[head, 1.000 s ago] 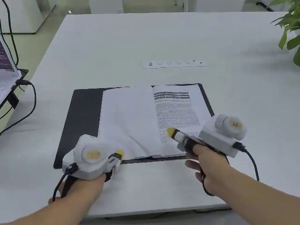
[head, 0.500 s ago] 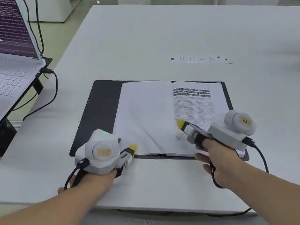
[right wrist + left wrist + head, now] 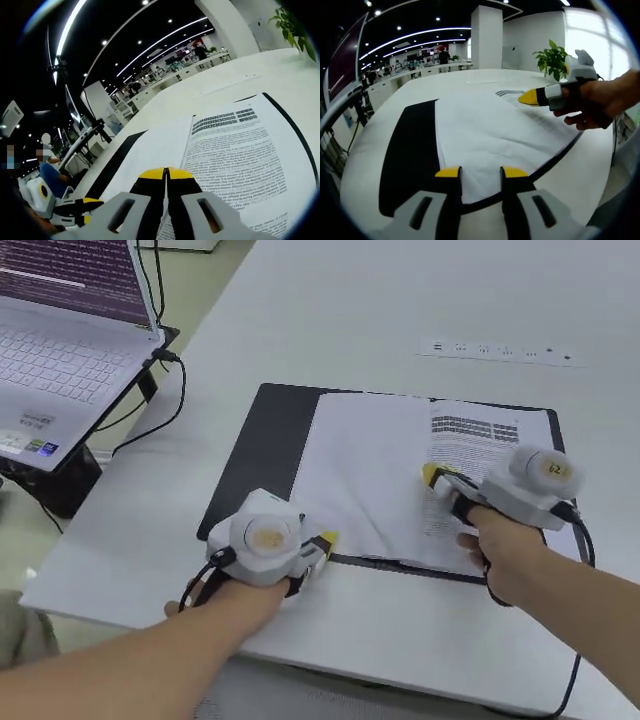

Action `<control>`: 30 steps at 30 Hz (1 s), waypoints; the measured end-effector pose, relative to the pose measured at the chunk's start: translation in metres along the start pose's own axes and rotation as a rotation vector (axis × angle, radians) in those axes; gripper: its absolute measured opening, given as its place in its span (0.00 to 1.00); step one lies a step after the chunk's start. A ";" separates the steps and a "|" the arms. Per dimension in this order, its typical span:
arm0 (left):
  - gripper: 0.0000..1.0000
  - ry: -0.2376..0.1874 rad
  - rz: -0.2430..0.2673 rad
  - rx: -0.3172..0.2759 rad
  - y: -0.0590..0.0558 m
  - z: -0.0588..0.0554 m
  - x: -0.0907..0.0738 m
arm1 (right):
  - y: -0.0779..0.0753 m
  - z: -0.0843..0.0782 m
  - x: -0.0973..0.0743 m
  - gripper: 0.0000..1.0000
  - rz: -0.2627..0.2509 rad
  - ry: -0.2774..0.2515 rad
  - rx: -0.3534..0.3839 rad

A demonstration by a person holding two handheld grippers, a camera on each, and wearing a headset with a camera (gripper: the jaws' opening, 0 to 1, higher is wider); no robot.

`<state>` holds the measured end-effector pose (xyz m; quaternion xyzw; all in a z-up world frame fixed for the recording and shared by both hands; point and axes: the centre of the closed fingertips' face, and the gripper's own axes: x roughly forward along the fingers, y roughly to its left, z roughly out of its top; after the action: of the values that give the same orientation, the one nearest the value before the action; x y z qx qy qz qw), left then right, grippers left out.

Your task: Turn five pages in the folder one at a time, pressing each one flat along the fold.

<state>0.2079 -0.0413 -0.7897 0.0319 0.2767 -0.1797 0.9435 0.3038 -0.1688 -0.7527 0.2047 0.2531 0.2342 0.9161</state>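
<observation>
The black folder [image 3: 258, 445] lies open on the white table, with a blank white leaf [image 3: 362, 462] on its left half and a printed page [image 3: 482, 440] on the right. My right gripper [image 3: 432, 476] is shut, its yellow tips low over the pages close to the fold [image 3: 186, 145]. In its own view the right gripper [image 3: 166, 174] has its jaws pressed together with nothing seen between them. My left gripper [image 3: 322, 541] rests at the folder's near edge, open and empty. The left gripper [image 3: 481, 172] points across the blank leaf [image 3: 485, 135] toward the right gripper [image 3: 534, 96].
An open laptop [image 3: 62, 332] sits at the far left on a lower stand, with a black cable [image 3: 150, 412] running to the table's edge. A white power strip [image 3: 500, 352] lies beyond the folder. A potted plant [image 3: 551, 60] stands at the table's far right.
The head camera has swung left, bringing the laptop into view. My right gripper has moved up the page and closer to the fold. The left gripper stays at the folder's near edge.
</observation>
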 end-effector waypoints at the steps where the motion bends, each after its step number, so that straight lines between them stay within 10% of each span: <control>1: 0.29 -0.003 0.000 -0.001 0.000 0.000 0.001 | -0.001 0.001 0.002 0.00 -0.001 -0.001 -0.001; 30: 0.29 -0.041 0.003 -0.007 0.001 0.000 0.002 | -0.029 0.033 0.066 0.00 -0.021 0.014 -0.110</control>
<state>0.2100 -0.0412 -0.7912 0.0253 0.2577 -0.1780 0.9494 0.3822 -0.1655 -0.7653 0.1499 0.2486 0.2397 0.9265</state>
